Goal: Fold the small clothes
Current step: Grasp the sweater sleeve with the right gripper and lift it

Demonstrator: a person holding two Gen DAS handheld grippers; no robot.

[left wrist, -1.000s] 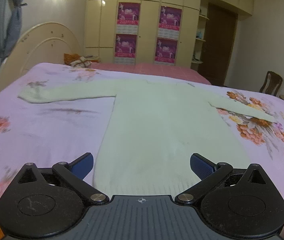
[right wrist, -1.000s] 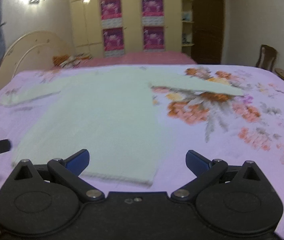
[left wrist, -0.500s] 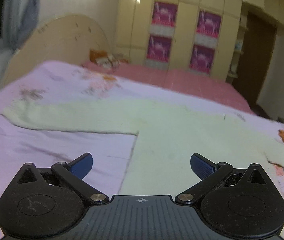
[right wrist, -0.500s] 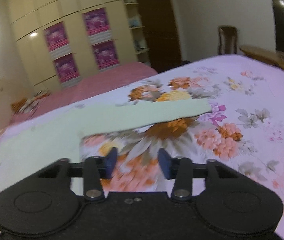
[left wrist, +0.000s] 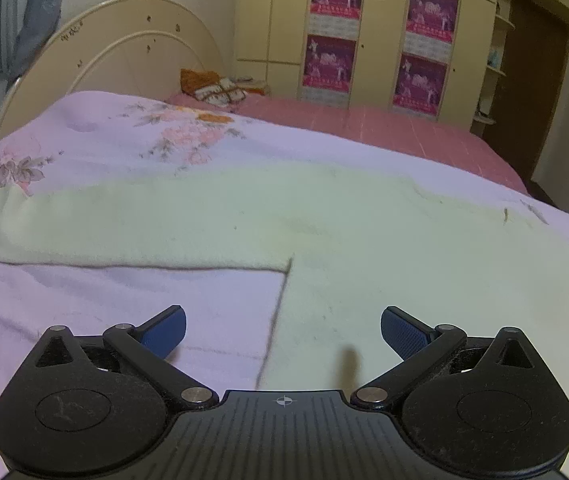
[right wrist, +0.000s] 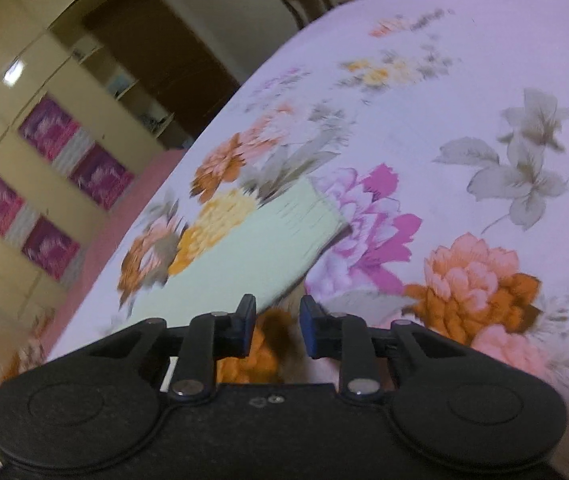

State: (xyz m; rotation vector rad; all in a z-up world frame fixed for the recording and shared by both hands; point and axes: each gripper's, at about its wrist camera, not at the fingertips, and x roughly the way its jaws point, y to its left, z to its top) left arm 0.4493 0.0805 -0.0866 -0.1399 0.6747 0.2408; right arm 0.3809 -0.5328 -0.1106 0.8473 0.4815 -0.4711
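Left wrist view: we see the pale green sweater (left wrist: 364, 232) lying flat on the bed (left wrist: 124, 296), just ahead of both hand-held grippers.

Our left hand-held gripper (left wrist: 282, 326) stands wide open with nothing between its fingers; the sweater's side edge and armpit corner lie just ahead of it, one sleeve running out to the left of that corner. Bare floral bedsheet lies to the left of the sweater, and the headboard (left wrist: 124, 52) stands well behind it. In the right wrist view, our right hand-held gripper (right wrist: 276, 330) is closing with nothing between its fingers; the sweater's other sleeve (right wrist: 244, 252) lies just ahead, its cuff pointing away, with open sheet to the right.
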